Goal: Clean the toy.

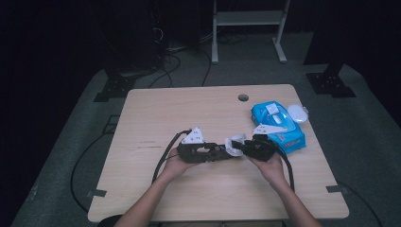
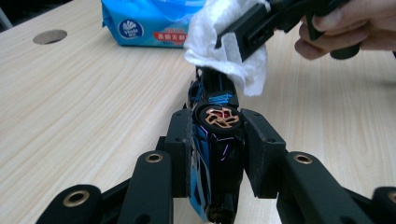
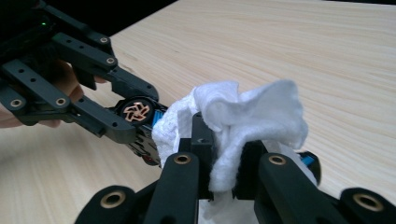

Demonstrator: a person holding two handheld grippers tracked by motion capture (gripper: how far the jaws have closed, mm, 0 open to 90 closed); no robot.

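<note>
Wiping the toy car (image 2: 217,140) with a white wipe (image 3: 247,112), just over the middle of the table (image 1: 189,109), toward the person's side. Clamping the car by its two sides in the left gripper (image 1: 221,152), with the nose pointing toward the other hand and one gold wheel facing up between the pads. Pinching the bunched wipe in the right gripper (image 3: 222,147), jaws clenched on it, the loose folds touching the front end of the car. Probably cleaning the nose first.

For doing it well:
- pressing only lightly, since a hard push could be twisting the car in the pads;
- drawing the wipe along the body, not across it;
- presenting a soft fold of the wipe to the paint, never the bare black jaw;
- rolling the left wrist slowly for reaching the hidden side.

Lying near, at the right: the blue pack of wipes (image 1: 279,128), in case of needing a fresh one.
</note>
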